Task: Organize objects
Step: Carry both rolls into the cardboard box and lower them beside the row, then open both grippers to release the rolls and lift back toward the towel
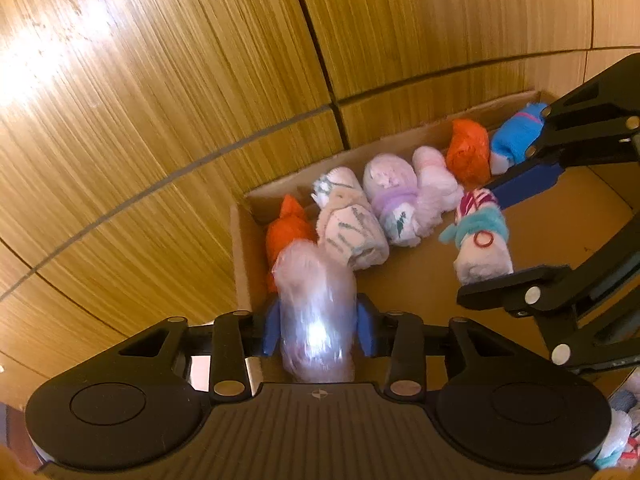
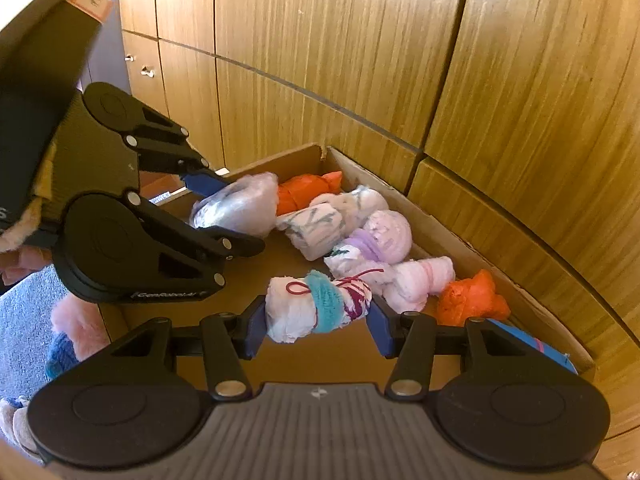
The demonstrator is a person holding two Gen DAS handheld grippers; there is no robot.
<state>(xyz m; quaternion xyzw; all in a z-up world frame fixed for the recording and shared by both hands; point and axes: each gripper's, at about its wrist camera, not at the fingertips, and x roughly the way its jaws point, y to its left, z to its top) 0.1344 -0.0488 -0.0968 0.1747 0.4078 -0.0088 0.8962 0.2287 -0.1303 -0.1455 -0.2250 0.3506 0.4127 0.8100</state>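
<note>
Two views: both look down into the same cardboard box (image 1: 248,248) of rolled bundles, set against wood panelling (image 1: 160,100).
Left wrist view: left gripper (image 1: 318,328) has a clear-plastic-wrapped bundle (image 1: 316,304) between its blue fingers; whether the pads actually press it I can't tell, the wrap is blurred and glary. That bundle sits at the box's left end, just in front of an orange bundle (image 1: 286,228) in the far-left corner.
Only seen here: a blue bundle (image 1: 516,140) at the far-right end of the row, mostly hidden in the other view.
Right wrist view: right gripper (image 2: 316,326) pinches a white bundle (image 2: 316,308) end to end, pads on both ends, over the box's open floor near the front edge.
How it looks: white crinkly roll, teal band round the middle, magenta stripes at one end, thin red elastic tied on.
Only seen here: cupboard knobs (image 2: 147,72) far left, and pink fluffy stuff (image 2: 78,328) outside the box.
</note>
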